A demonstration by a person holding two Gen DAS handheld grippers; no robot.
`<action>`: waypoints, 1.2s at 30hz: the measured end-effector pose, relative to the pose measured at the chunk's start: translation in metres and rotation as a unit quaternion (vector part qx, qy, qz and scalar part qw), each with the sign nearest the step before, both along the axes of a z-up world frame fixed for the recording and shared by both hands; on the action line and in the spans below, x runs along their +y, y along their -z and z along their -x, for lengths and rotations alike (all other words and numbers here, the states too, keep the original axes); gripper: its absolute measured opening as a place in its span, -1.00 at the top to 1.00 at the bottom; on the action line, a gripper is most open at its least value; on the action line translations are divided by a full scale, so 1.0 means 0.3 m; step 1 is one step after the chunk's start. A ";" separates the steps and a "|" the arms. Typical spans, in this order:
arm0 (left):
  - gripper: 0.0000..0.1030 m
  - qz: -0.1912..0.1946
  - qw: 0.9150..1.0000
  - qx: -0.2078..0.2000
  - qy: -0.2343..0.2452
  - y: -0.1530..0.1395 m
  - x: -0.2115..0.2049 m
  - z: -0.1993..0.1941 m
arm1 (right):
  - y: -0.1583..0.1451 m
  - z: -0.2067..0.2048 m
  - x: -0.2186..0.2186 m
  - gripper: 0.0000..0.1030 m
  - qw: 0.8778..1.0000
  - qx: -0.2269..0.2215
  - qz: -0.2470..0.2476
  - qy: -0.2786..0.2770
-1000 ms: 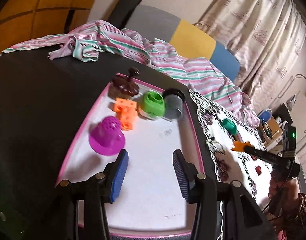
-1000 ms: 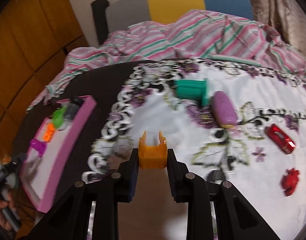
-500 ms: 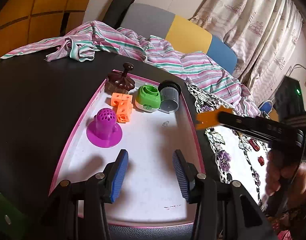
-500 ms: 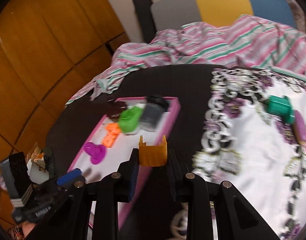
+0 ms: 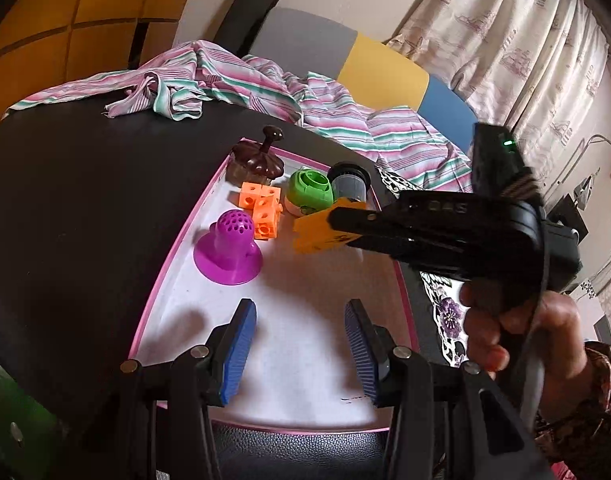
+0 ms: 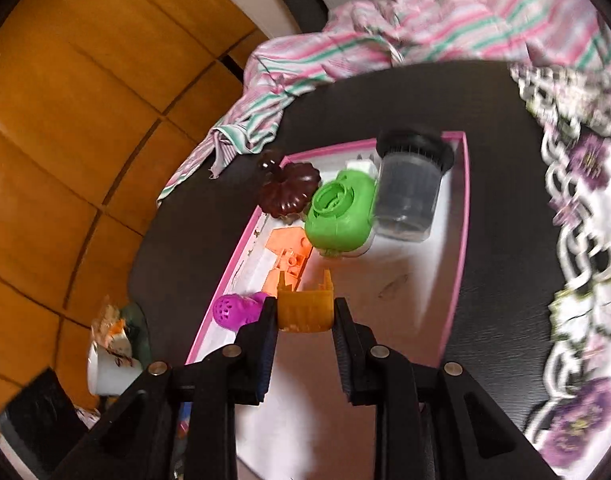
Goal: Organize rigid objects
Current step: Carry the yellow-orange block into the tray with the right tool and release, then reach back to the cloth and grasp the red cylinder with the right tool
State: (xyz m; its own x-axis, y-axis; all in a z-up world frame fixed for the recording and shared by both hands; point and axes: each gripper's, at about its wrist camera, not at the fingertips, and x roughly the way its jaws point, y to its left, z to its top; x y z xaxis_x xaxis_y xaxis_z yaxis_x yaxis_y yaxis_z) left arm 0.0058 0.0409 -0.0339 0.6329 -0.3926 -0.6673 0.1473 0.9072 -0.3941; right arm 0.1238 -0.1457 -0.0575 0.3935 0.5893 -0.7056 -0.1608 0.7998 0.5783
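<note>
A pink-rimmed white tray (image 5: 173, 256) (image 6: 459, 216) lies on a dark table. It holds a purple perforated cup (image 5: 228, 248) (image 6: 235, 312), orange cubes (image 5: 261, 208) (image 6: 287, 254), a brown lid with a knob (image 5: 257, 160) (image 6: 289, 188), a green round piece (image 5: 308, 193) (image 6: 339, 212) and a grey jar (image 5: 350, 185) (image 6: 409, 192). My right gripper (image 6: 304, 316) (image 5: 337, 226) is shut on an orange-yellow plastic piece (image 6: 304, 307) (image 5: 315, 232) and hangs over the tray's middle. My left gripper (image 5: 299, 344) stands open and empty above the tray's near part.
A striped pink-and-green cloth (image 5: 233, 80) (image 6: 405, 32) lies at the table's far edge. A floral white cloth (image 6: 585, 240) (image 5: 445, 312) covers the table right of the tray. A hand (image 5: 521, 332) holds the right gripper. Wooden panels (image 6: 85, 120) and a white cup (image 6: 109, 368) are at the left.
My right gripper has swung left with the orange-yellow piece, from over the floral cloth to over the tray. The left gripper has hardly moved.
</note>
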 end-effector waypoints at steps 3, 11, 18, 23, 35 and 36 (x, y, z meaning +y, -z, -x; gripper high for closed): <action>0.10 0.000 1.000 -0.002 0.000 -0.004 0.006 0.005 | 0.023 -0.019 0.002 0.47 1.000 0.007 -0.008 0.014; 0.10 0.003 1.000 0.001 -0.005 0.001 0.013 0.003 | -0.005 -0.030 0.013 0.23 0.998 -0.014 0.059 0.003; 0.10 0.003 1.000 0.001 -0.001 0.001 -0.002 -0.001 | -0.082 0.011 -0.052 -0.19 0.992 -0.062 0.102 0.028; 0.10 0.002 1.000 0.004 0.004 0.002 -0.020 -0.004 | -0.132 0.062 -0.059 -0.19 0.984 -0.102 0.144 0.020; 0.10 0.010 0.999 0.009 0.032 -0.005 -0.080 0.011 | -0.158 0.167 -0.112 -0.19 0.971 -0.111 0.210 0.023; 0.10 0.009 0.999 0.008 0.036 -0.007 -0.089 0.014 | -0.160 0.176 -0.124 -0.19 0.970 -0.112 0.213 0.025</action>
State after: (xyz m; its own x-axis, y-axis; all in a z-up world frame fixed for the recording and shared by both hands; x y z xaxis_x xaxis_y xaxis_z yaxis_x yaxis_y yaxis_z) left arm 0.0017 0.0143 -0.0317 0.5916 -0.4493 -0.6695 0.2056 0.8870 -0.4136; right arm 0.0709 -0.1830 -0.0094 0.5858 0.2383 -0.7746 -0.1984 0.9689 0.1480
